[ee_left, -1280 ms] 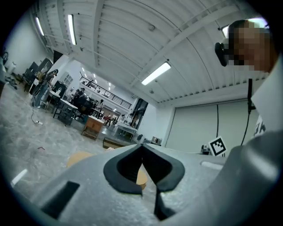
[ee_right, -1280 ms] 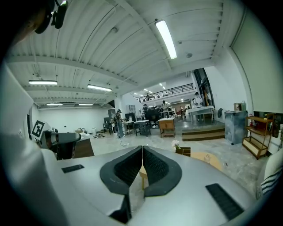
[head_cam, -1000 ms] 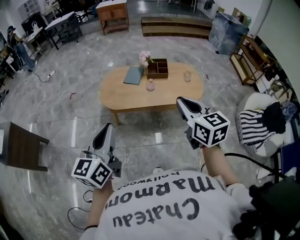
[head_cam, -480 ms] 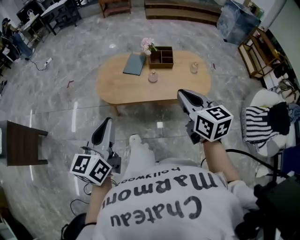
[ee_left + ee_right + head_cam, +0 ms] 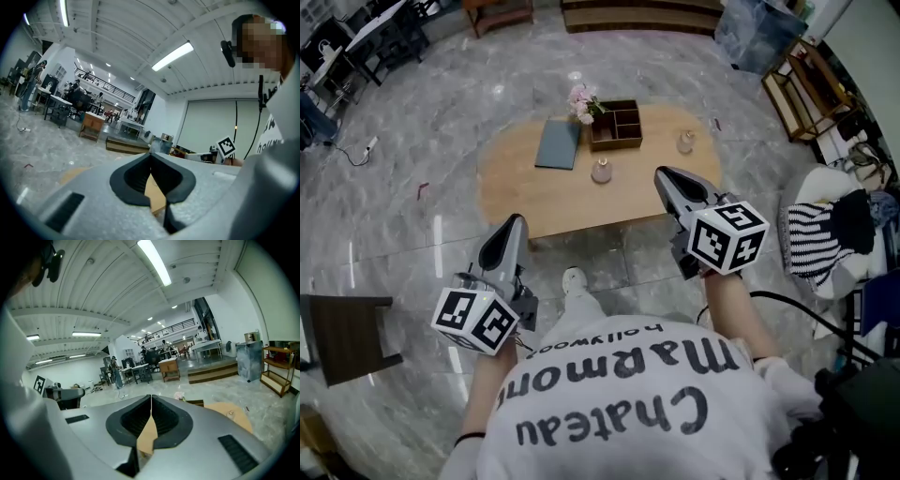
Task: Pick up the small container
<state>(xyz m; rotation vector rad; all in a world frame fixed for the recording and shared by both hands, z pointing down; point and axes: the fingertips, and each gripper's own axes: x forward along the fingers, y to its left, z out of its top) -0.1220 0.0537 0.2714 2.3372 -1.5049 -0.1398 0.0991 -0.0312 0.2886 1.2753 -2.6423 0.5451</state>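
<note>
Head view steeply down over left gripper (image 5: 515,221), right gripper (image 5: 661,175); gripper views low, share table (image 5: 525,202).

Illumination is bright and even. Ceiling tube lights (image 5: 154,261) run overhead, above and ahead of the right gripper (image 5: 151,398) jaws. A second tube (image 5: 172,55) burns above and to the right of the left gripper (image 5: 151,154) jaws. The polished floor (image 5: 412,141) to the left of the left jaws returns pale streaks of glare, and shadows on it are faint. Both gripper views bend straight lines strongly and fall to black at the corners. The jaw bodies nearest each lens are soft; the room beyond the jaws is sharper.
</note>
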